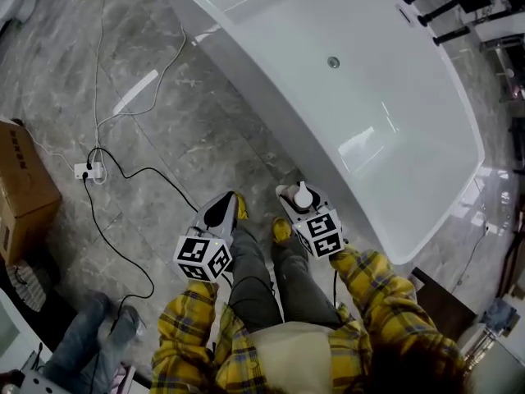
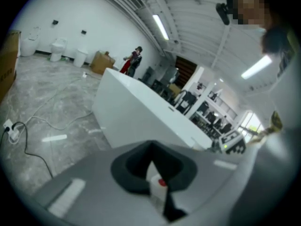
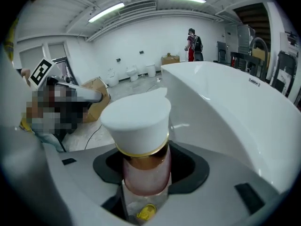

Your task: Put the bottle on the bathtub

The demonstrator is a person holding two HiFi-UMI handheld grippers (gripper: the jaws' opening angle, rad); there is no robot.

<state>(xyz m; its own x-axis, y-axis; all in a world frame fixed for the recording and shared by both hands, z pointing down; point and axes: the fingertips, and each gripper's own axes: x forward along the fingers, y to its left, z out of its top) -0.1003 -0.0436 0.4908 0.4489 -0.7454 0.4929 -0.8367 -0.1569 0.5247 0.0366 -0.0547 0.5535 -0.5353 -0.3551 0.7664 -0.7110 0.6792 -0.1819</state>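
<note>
A bottle point(image 1: 303, 195) with a white cap, a gold band and a pinkish body point(image 3: 141, 145) stands upright in my right gripper point(image 1: 300, 206), which is shut on it point(image 3: 141, 192). The white bathtub point(image 1: 283, 109) runs diagonally just ahead and to the right; its outer wall and rim point(image 3: 235, 112) sit close beside the held bottle. My left gripper point(image 1: 223, 212) hangs over the grey stone floor beside my legs, shut with nothing between its jaws point(image 2: 157, 187). In the left gripper view the bathtub point(image 2: 136, 112) lies a short way ahead.
A cardboard box point(image 1: 25, 187) sits at the left. A power strip point(image 1: 89, 171) with black and white cables lies on the floor. Black fixtures point(image 1: 443, 6) stand beyond the tub. Another person's legs point(image 1: 94, 335) are at the lower left. A person in red point(image 3: 193, 44) stands far off.
</note>
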